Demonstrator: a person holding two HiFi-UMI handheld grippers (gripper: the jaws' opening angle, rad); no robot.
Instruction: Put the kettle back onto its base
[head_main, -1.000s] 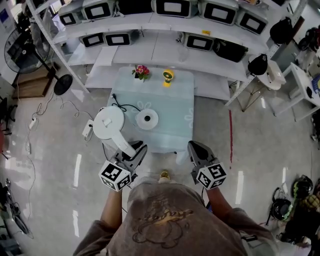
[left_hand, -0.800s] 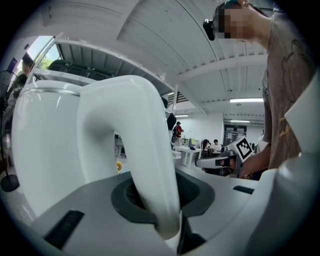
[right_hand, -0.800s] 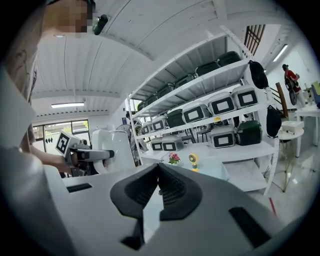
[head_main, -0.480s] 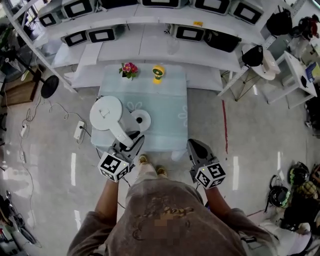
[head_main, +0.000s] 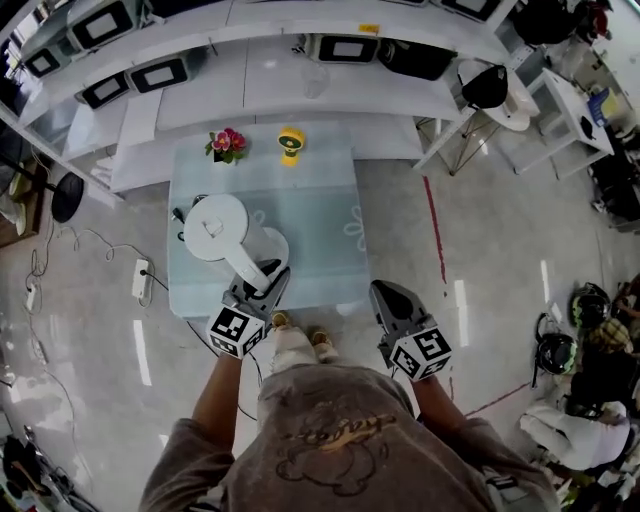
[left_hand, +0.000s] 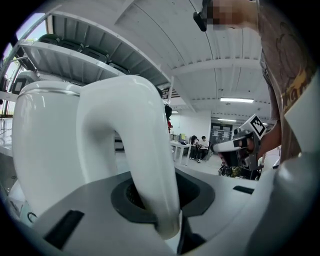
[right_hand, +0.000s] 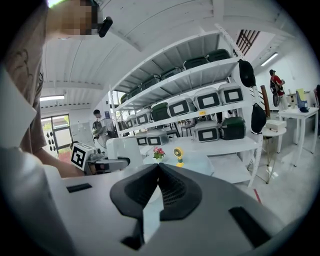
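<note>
The white kettle (head_main: 215, 228) hangs over the left part of the pale blue table (head_main: 320, 190). My left gripper (head_main: 262, 283) is shut on its curved handle (head_main: 247, 265), at the table's near edge. In the left gripper view the handle (left_hand: 145, 160) runs down between the jaws and the kettle body (left_hand: 45, 150) fills the left. The round white base (head_main: 277, 247) shows only as a rim at the kettle's right; contact cannot be told. My right gripper (head_main: 383, 297) is shut and empty, off the table's near right corner. The right gripper view shows the kettle (right_hand: 120, 147) at the left.
A small pot of flowers (head_main: 226, 143) and a yellow toy fan (head_main: 291, 143) stand at the table's far edge. A black cable (head_main: 180, 213) leaves the table's left side towards a power strip (head_main: 141, 278) on the floor. White shelves (head_main: 300, 70) with cases stand behind the table.
The left gripper has carried the kettle right and down, from beside the table's left edge until it covers most of the base. The right gripper has barely shifted.
</note>
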